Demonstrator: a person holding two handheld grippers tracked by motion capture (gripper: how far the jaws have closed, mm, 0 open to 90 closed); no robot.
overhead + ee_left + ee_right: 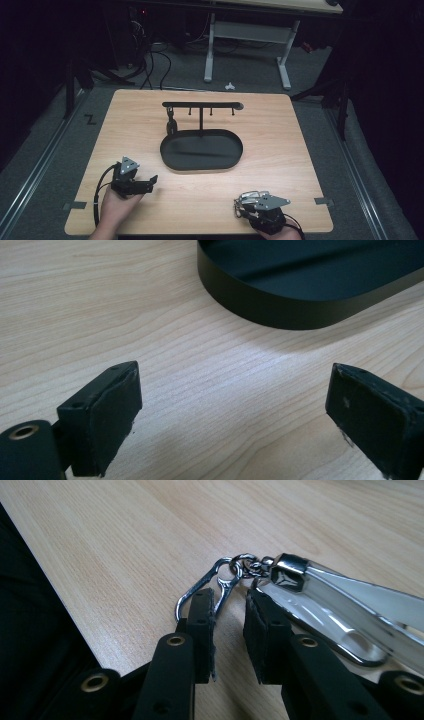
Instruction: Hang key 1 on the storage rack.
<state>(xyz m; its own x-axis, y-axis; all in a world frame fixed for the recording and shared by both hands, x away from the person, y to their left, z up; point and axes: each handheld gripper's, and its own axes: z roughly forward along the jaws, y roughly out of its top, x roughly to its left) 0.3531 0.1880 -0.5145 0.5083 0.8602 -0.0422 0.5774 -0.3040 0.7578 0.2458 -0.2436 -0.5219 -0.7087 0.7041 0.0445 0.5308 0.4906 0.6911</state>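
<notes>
Gripping just the thin wire of the snap hook (192, 591) of a chromed keychain (350, 610) at the near right of the table (280, 130), with the right gripper (230, 597) closed on it, and likely risking a slip or twist out of the pads once lifted, given the weighty-looking fob off to one side. Holding nothing in the left gripper (232, 390), jaws wide apart over bare wood at the near left, just short of the black oval tray (200, 167). Showing nothing lying in that tray, only a small dark item (171, 122) hanging from the left hook of the rack (201, 105) above it.
</notes>
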